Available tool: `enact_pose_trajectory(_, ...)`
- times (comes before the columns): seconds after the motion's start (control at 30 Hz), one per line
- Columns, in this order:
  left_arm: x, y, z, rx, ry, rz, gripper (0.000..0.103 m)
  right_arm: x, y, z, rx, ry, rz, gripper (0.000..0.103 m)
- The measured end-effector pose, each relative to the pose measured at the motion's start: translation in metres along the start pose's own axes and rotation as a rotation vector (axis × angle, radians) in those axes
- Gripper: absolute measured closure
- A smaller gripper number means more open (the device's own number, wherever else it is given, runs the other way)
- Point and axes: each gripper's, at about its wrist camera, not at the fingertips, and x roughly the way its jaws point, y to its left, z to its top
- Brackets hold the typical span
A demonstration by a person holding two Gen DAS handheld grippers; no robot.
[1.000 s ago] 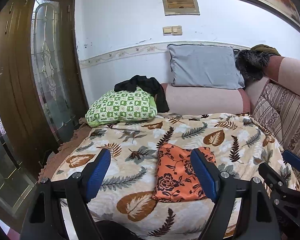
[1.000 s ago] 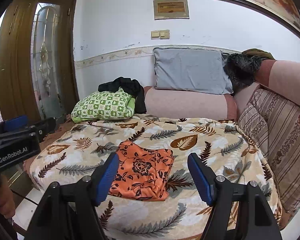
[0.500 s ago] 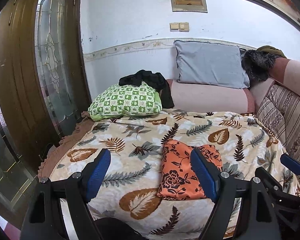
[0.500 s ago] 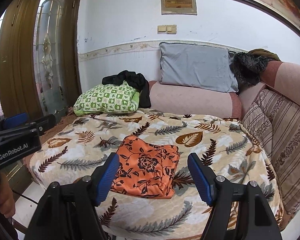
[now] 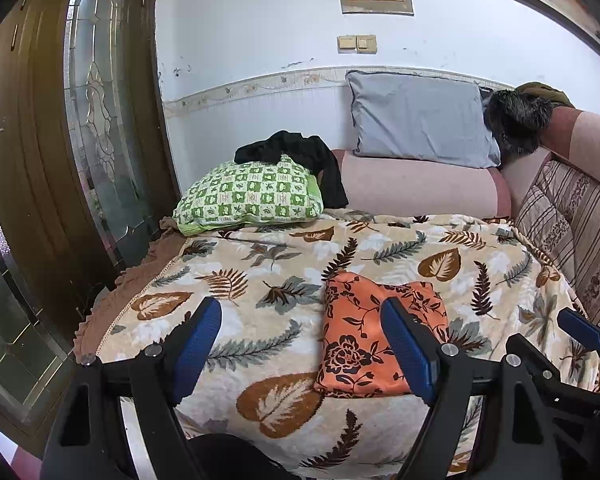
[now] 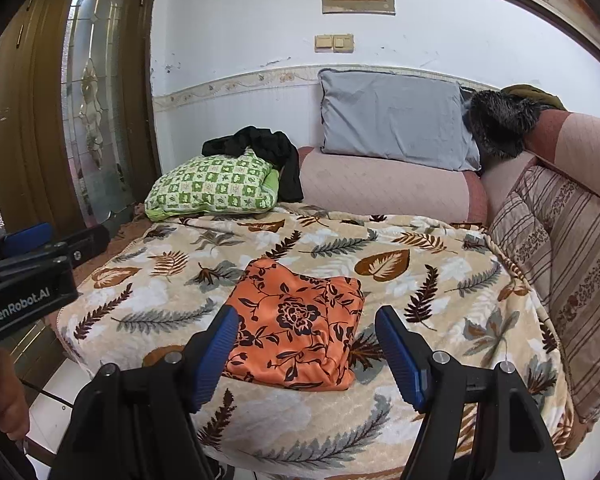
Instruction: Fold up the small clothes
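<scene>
Fingers of both grippers are spread wide and grasp nothing: the left gripper [image 5: 300, 344] fills the bottom of its own view, the right gripper [image 6: 306, 350] the bottom of its own, and both hang off the near edge of the bed, apart from the cloth. In the left wrist view the right gripper's blue tip also shows at the lower right edge.

Lying low and centre in the right wrist view is the orange floral garment [image 6: 296, 322], already a compact, roughly square bundle on the leaf-patterned blanket [image 6: 420, 264]. In the left wrist view it sits right of centre [image 5: 364, 340], partly behind the right-hand finger.

Judging from that shape, the folding of this piece looks finished or nearly so, and the step in hand seems to be a pause between grasps. Any further move would call for bringing one gripper down onto an edge of the bundle, either to tidy the rumpled lower right corner or to lift it aside. A black garment [image 6: 268, 148] draped over the green checked pillow [image 6: 212, 188] in mid-frame may be the next piece.
</scene>
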Motion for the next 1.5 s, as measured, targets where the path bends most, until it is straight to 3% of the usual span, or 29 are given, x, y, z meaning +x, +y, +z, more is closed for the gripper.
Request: enact_pose_trajectory(1.5,0.010,-0.002,0.000,0.025,0.005,-0.016,0.021,0.010,-0.003,0.005,0.036,0.009,-0.029,0.029)
